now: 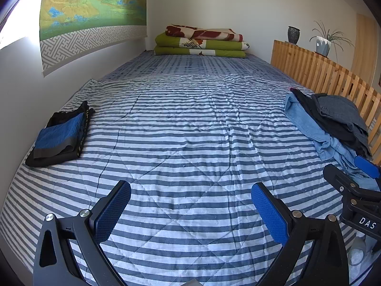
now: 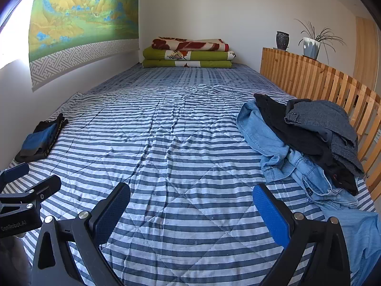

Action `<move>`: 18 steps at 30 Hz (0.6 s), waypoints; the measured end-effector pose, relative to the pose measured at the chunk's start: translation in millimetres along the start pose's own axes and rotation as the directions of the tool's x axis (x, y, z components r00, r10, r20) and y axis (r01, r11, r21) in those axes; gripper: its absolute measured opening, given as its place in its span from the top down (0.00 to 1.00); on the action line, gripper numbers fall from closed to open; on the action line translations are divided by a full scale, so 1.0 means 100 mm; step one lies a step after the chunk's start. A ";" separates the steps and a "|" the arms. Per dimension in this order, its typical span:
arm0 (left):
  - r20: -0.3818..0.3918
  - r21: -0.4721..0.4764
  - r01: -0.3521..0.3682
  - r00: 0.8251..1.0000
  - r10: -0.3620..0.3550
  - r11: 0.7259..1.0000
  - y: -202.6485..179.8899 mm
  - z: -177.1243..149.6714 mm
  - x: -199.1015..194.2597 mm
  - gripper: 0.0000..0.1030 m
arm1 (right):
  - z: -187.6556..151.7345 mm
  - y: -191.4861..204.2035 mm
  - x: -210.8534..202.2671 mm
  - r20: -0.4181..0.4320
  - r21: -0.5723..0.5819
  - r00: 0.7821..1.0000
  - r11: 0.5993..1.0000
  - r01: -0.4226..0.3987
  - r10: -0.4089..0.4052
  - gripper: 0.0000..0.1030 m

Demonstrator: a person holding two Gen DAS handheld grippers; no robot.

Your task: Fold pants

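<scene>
Left hand-held gripper point(image 1: 190, 212), right hand-held gripper point(image 2: 191, 213): jaws spread wide, nothing held. Unfolded pile point(image 2: 309, 143) on bed point(image 2: 178, 143): grey pants point(image 2: 326, 116) best lifted by waistband, spread flat mid-bed.

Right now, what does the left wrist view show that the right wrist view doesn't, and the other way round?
Only the left wrist view: the left gripper head-on, jaws open over bare striped quilt.
Only the right wrist view: the right gripper head-on, jaws open, and the near end of the light blue jeans.
Both: the folded stack by the wall, the unfolded clothes pile by the wooden rail, and the folded blankets.
</scene>
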State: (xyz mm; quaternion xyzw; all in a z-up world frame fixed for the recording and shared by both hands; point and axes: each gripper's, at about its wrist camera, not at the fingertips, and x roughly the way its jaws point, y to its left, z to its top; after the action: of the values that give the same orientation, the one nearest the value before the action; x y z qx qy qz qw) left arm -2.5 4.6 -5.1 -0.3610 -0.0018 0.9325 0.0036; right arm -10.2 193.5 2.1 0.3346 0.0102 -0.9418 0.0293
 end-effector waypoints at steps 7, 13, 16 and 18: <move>-0.009 0.005 0.000 1.000 0.000 1.000 -0.03 0.00 0.03 0.01 | 0.00 0.00 0.02 -0.005 0.002 1.000 1.000 -0.002 0.002 0.02; -0.018 0.008 0.002 1.000 -0.002 1.000 -0.04 0.00 0.07 0.01 | 0.00 -0.01 0.04 -0.008 0.005 1.000 1.000 -0.001 0.001 0.02; -0.017 0.011 0.002 1.000 -0.002 1.000 -0.05 0.00 0.07 0.01 | -0.01 -0.02 0.04 -0.009 0.007 1.000 1.000 -0.002 0.002 0.02; -0.018 0.011 0.003 1.000 -0.003 1.000 -0.04 -0.01 0.08 0.01 | -0.01 -0.02 0.05 -0.010 0.007 1.000 1.000 -0.002 0.002 0.02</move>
State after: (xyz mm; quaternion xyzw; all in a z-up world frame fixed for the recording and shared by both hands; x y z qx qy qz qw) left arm -8.0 8.6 -10.8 -0.3694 0.0029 0.9292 0.0073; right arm -13.3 195.4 -2.0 0.3395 0.0065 -0.9401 0.0291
